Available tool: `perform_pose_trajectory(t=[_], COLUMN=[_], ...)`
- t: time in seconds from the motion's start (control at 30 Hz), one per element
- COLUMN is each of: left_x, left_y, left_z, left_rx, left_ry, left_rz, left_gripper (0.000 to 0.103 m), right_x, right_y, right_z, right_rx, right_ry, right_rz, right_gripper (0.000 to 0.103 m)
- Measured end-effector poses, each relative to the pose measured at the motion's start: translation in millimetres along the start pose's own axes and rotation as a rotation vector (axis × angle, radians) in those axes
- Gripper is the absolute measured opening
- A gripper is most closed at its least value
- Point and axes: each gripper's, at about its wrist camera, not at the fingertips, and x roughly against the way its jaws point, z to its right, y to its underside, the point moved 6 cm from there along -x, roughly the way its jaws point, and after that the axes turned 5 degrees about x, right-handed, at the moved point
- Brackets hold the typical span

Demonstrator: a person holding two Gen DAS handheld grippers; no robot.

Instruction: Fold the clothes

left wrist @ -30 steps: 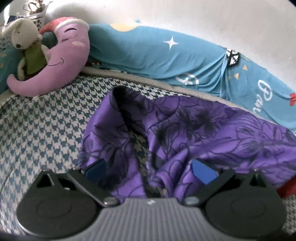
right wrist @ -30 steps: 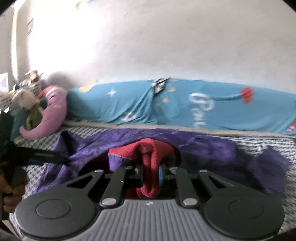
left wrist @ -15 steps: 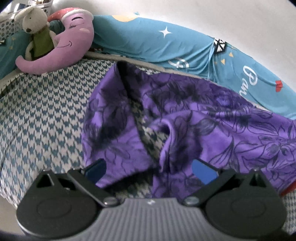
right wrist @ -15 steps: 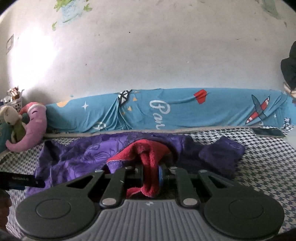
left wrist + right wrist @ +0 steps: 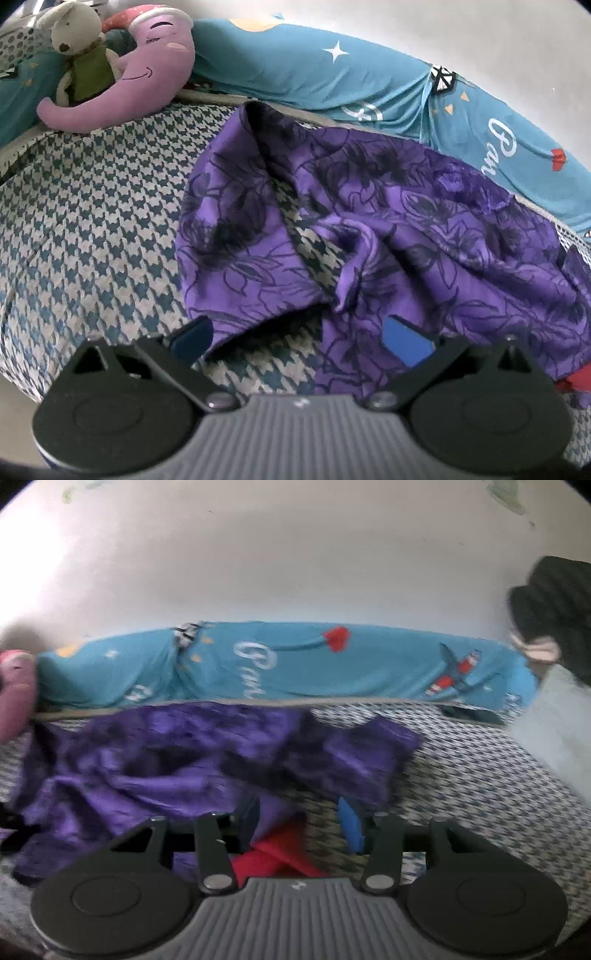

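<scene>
A purple flower-print garment [image 5: 388,229] lies crumpled on the houndstooth bed cover [image 5: 92,229]. A red part of it [image 5: 576,380] shows at its right edge. My left gripper [image 5: 299,336] is open, just above the garment's near edge, holding nothing. In the right wrist view the same purple garment [image 5: 177,753] lies spread ahead, blurred. My right gripper [image 5: 299,819] is open, and the red cloth [image 5: 277,860] lies loose between and below its fingers.
A long blue cartoon-print bolster [image 5: 332,77] [image 5: 314,664] runs along the wall. A purple moon pillow [image 5: 147,74] and a plush bunny [image 5: 79,44] sit at the back left. Grey cloth and a dark item [image 5: 554,602] are at the right.
My right gripper opened and let go of the red cloth, which dropped onto the bed. My left gripper stayed open and shifted slightly over the garment.
</scene>
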Motion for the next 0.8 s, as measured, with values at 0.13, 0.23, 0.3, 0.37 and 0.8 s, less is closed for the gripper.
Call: perform_pose_trajectory(t=[0.13, 0.23, 0.3, 0.37, 0.8], left_x=[-1.3, -4.1, -6.3, -8.4, -39.7], left_y=[-4.5, -7.9, -11.7, -16.0, -34.8], left_z=[-3.6, -4.3, -1.8, 0.9, 22.4], left_rx=[0.027, 0.038, 0.023, 0.003, -0.018], left_ry=[0.0, 0.018, 0.027, 0.025, 0.156], left_rz=[0.004, -0.009, -0.016, -0.02, -0.176], left_gripper=[0.099, 0.099, 0.1, 0.101, 0.103], right_x=[0.3, -0.2, -0.6, -0.9, -0.7], right_y=[1.2, 3.4, 5.7, 8.7, 37.4], right_z=[-32.1, -57.6, -77.1, -95.8, -196.8], right_rx=[0.027, 0.043, 0.07, 0.103, 0.301], right_ry=[-0.16, -0.26, -0.317, -0.37, -0.625], right_rz=[-0.005, -0.021, -0.026, -0.032, -0.059], right_gripper=[0.048, 0.048, 0.049, 0.05, 0.065])
